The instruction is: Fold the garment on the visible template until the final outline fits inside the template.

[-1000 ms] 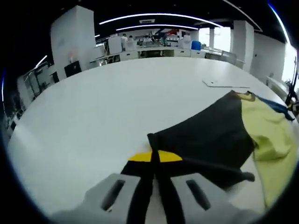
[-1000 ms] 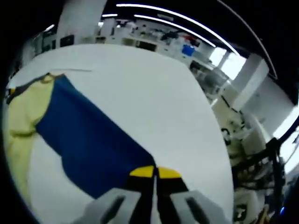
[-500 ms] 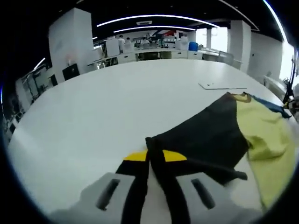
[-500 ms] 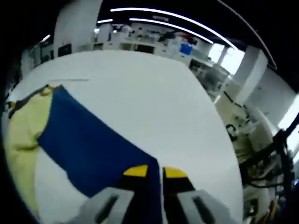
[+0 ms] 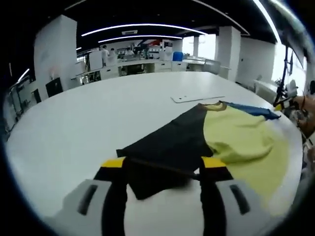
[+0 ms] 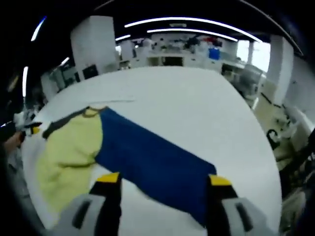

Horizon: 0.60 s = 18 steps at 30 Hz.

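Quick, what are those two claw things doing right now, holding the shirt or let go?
Left gripper: open, jaws spread wide over the black sleeve, holding nothing.
Right gripper: open, jaws spread wide over the blue sleeve, holding nothing.

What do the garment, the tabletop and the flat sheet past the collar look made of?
Garment: soft knit or jersey-like fabric, matte; it wrinkles and drapes, with a black sleeve, blue sleeve and yellow body. Exact fibre unclear.
Table: smooth hard white surface, probably laminate, faintly sheened under the ceiling lights.
Flat sheet: thin, stiff, white, likely plastic or card; too far off to be sure.
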Motion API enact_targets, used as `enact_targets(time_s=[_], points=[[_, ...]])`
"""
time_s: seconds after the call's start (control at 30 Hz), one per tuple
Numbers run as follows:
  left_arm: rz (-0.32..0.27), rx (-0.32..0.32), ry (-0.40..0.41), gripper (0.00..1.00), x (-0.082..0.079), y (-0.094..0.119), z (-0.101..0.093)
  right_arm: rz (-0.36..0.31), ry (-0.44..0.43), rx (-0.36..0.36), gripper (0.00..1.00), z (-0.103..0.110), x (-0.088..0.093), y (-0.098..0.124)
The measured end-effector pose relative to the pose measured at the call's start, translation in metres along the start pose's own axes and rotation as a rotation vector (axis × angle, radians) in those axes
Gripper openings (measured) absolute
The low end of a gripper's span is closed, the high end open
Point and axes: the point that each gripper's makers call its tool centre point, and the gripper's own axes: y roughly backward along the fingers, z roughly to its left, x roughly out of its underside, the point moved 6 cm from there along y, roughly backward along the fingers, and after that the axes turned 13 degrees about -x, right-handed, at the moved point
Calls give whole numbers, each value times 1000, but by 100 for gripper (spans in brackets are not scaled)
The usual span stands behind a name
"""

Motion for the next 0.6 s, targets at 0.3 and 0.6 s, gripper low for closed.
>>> enact_targets(time_s=[0.3,0.6], points=[[-40,98,-21,75,8,38,-29,25,50,-112,79,44,13,3],[-54,186,-86,74,30,62,-61,95,98,-197,82,83,40,0]])
